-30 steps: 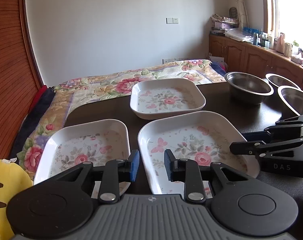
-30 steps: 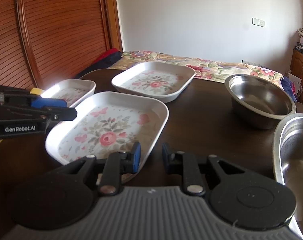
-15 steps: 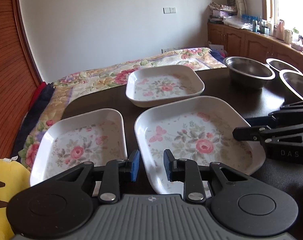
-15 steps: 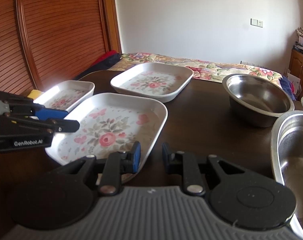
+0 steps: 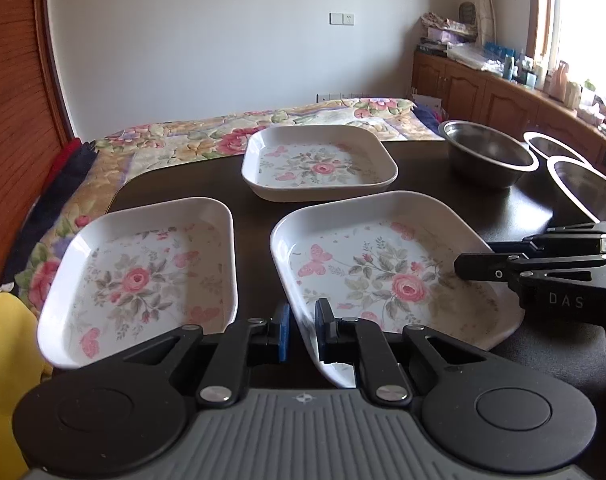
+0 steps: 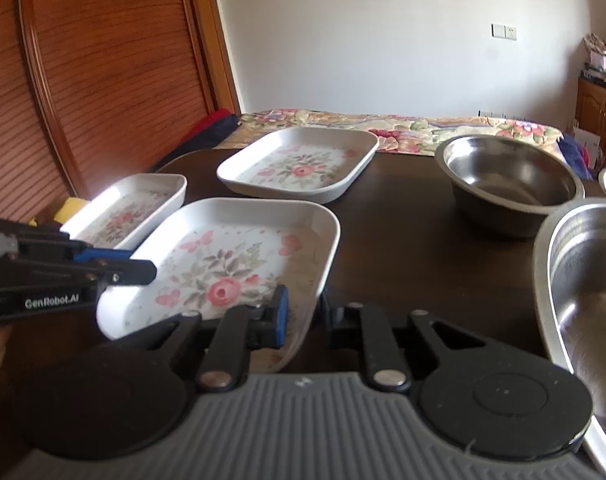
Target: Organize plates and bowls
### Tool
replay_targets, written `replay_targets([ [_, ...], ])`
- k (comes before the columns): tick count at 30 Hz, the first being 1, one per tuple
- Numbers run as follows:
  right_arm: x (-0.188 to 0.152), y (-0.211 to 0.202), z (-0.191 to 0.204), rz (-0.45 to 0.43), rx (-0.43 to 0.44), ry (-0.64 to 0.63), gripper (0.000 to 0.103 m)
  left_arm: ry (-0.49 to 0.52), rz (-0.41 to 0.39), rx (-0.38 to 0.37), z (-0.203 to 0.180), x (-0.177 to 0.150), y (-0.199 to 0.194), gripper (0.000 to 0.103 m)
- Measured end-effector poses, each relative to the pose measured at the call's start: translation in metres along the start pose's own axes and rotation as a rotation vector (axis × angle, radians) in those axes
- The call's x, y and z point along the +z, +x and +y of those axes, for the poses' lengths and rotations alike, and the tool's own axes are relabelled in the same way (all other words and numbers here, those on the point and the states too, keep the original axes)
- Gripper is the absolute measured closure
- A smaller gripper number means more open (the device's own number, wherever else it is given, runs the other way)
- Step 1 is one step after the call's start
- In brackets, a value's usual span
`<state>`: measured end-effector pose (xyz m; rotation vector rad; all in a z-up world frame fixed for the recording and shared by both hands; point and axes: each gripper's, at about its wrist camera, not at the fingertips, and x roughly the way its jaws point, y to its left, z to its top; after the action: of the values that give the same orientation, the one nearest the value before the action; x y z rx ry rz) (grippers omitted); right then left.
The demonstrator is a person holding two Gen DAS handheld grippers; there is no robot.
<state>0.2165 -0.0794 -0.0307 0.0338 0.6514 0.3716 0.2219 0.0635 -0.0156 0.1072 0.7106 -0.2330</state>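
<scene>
Straddling the near rim of the middle floral plate [image 5: 383, 272], the left tongs [image 5: 302, 330] sit at the bottom centre of the left wrist view, pads slightly apart on either side of the plate's edge, not clamped. In the right wrist view the right tongs [image 6: 303, 316] bracket the same plate's [image 6: 231, 264] near right corner, pads likewise apart. That plate rests on the dark surface [image 5: 255, 208] in mid-frame; a second floral plate [image 5: 143, 276] lies just beside it at lower left, a third [image 5: 319, 162] farther back at centre. Three steel bowls crowd the right edge, the nearest-centre bowl [image 5: 487, 158] upright. A flowered bed [image 5: 231, 136] lies beyond.
</scene>
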Motion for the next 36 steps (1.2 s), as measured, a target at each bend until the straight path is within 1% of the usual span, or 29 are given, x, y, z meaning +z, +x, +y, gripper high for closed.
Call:
replay_targets([
  [3,0.001,-0.005,0.000,-0.012,0.011,0.005,0.086,-0.022,-0.023,-0.006,0.002,-0.001,-0.007,0.089],
  [7,0.002,-0.015,0.004,-0.037,0.023,0.009,0.086,-0.022,-0.047,0.009,0.000,-0.003,-0.019,0.089],
  [15,-0.007,-0.033,0.010,-0.044,0.050,0.005,0.086,-0.042,-0.080,0.004,-0.005,-0.020,-0.046,0.089],
  [24,-0.031,-0.056,0.023,-0.036,0.072,-0.013,0.086,-0.068,-0.067,-0.003,-0.010,-0.054,-0.070,0.089],
  [28,-0.043,-0.062,0.026,-0.017,0.086,-0.011,0.086,-0.066,-0.060,0.001,-0.012,-0.065,-0.077,0.089],
  [36,-0.058,-0.074,0.031,0.002,0.112,-0.009,0.086,-0.057,-0.061,0.001,-0.014,-0.073,-0.088,0.089],
])
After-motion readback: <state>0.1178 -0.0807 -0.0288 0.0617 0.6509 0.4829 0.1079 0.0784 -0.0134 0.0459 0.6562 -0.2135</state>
